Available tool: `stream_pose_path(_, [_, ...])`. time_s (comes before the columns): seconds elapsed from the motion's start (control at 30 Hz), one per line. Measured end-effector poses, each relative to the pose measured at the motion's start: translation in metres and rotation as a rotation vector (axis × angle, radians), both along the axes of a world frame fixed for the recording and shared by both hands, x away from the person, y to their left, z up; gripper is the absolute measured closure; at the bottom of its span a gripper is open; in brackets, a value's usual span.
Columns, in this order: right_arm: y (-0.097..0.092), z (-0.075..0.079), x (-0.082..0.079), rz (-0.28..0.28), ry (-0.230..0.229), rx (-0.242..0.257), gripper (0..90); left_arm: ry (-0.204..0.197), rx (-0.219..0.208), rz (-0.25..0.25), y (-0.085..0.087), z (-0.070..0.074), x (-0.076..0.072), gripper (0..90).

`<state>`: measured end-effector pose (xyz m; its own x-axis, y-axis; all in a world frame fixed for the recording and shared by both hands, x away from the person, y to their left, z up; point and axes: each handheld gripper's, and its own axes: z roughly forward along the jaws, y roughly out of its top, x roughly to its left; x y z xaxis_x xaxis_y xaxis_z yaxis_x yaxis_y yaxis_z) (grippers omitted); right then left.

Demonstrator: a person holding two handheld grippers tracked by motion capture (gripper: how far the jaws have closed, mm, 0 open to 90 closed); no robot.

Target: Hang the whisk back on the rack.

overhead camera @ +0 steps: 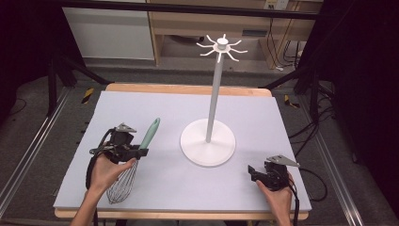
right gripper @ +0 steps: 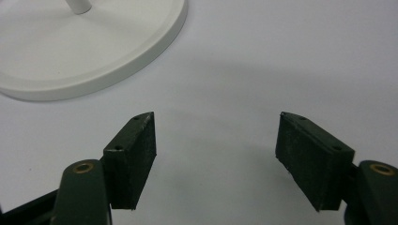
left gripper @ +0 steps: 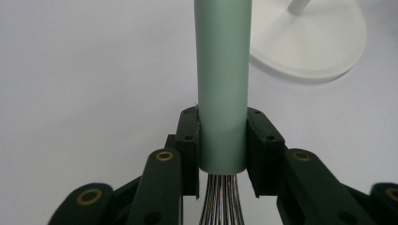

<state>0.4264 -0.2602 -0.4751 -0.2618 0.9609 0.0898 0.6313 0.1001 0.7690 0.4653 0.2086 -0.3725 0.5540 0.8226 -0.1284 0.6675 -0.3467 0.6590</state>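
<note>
As the whisk is already in a grip, what matters is how its handle lies relative to the stand it seems meant for.

Whisk (overhead camera: 136, 157): held over the left front of the counter (overhead camera: 263, 117), mint-green handle pointing up and away toward the far side, wire head hanging near the person's left hand (overhead camera: 107, 172).

Long axis: a slant from the wire head at the near left to the handle tip at the far right, leaning toward the stand; in the left claw view the handle (left gripper: 223, 84) runs straight up the middle of the picture.

Left claw (overhead camera: 141, 153): clamped on the whisk at the lower end of the handle, just above where the wires (left gripper: 220, 204) enter it; both pads (left gripper: 189, 140) press flat on its sides.

Stand (overhead camera: 215, 94): white, with a round base (overhead camera: 208, 150) at mid-counter and a tall pole topped by a ring of hooks (overhead camera: 221, 47); it lies to the right of the whisk and beyond it, near but not touching.

Deciding relation: the hooks sit well above the handle tip, so I judge the whisk must rise and travel right before it can hang.

Right claw (overhead camera: 254, 173): jaws apart with nothing between them, low over the right front of the counter, its pads (right gripper: 133, 159) facing the base rim (right gripper: 155, 40).

Nearer hand: the left one carries the whisk; the right hand (overhead camera: 280, 195) rests at about the same distance from the base on the other side.
</note>
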Motion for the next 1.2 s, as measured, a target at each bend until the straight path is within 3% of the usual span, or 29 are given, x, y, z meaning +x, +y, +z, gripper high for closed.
stream_pose_path(0.03, [0.0,0.0,0.0,0.0,-0.003,-0.001,28.9,-0.038,-0.019,-0.001,0.0,0.004,-0.003,68.9])
stream_pose_path(0.07, [0.0,0.0,0.0,0.0,-0.005,-0.001,28.6,-0.038,-0.019,-0.001,0.0,0.004,-0.003,68.9])
stream_pose_path(0.23, [0.0,0.0,0.0,-0.004,-0.015,-0.004,27.4,-0.145,-0.083,0.004,-0.001,0.013,-0.011,68.9])
stream_pose_path(0.6, [0.001,0.0,-0.001,-0.002,-0.029,-0.012,26.9,-0.285,-0.165,-0.015,-0.004,0.028,-0.021,68.9])
stream_pose_path(0.8, [0.001,-0.001,-0.001,0.001,-0.034,-0.02,26.7,-0.324,-0.195,-0.022,-0.007,0.036,-0.024,68.8])
stream_pose_path(1.2, [0.002,-0.001,-0.001,-0.002,-0.038,-0.022,26.4,-0.364,-0.223,-0.048,-0.02,0.048,-0.025,68.8])
